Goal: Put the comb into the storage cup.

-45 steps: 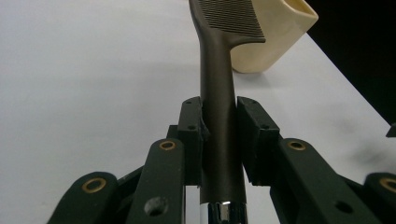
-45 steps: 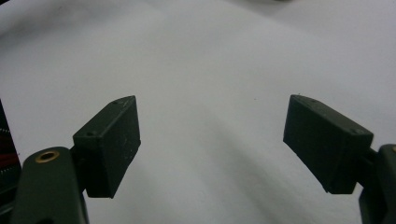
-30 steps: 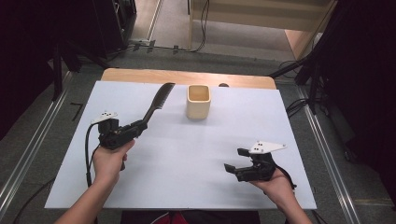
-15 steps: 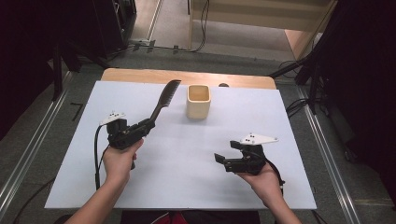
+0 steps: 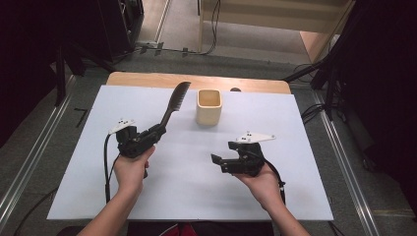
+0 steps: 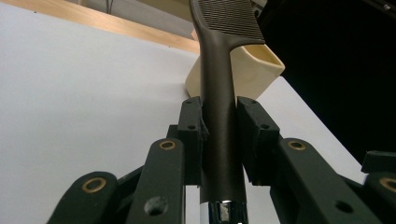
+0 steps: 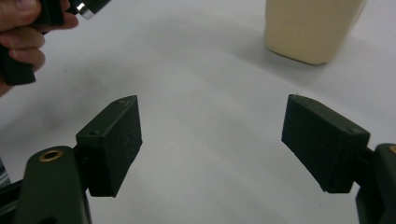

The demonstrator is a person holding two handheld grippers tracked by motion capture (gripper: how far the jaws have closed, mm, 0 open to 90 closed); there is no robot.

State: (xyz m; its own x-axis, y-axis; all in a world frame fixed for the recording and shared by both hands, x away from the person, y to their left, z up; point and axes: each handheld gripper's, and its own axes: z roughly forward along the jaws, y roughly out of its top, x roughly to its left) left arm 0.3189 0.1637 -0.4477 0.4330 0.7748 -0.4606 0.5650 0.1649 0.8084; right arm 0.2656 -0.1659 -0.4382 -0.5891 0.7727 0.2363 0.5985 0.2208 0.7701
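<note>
Both hands have drawn inward since a moment ago, the left claw [image 5: 156, 132] carrying the comb [image 5: 173, 105] closer to the cup [image 5: 209, 106]. Its jaws clamp the comb's handle, teeth end raised above the white surface [image 5: 88, 123] beside the cup. The right claw [image 5: 216, 161] stands wide apart, holding nothing, near the surface's middle.

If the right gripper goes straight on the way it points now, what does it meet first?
Probably nothing soon: the open right gripper points over bare white table. The cream cup sits right of its line and the other hand left; depth is unclear.
</note>
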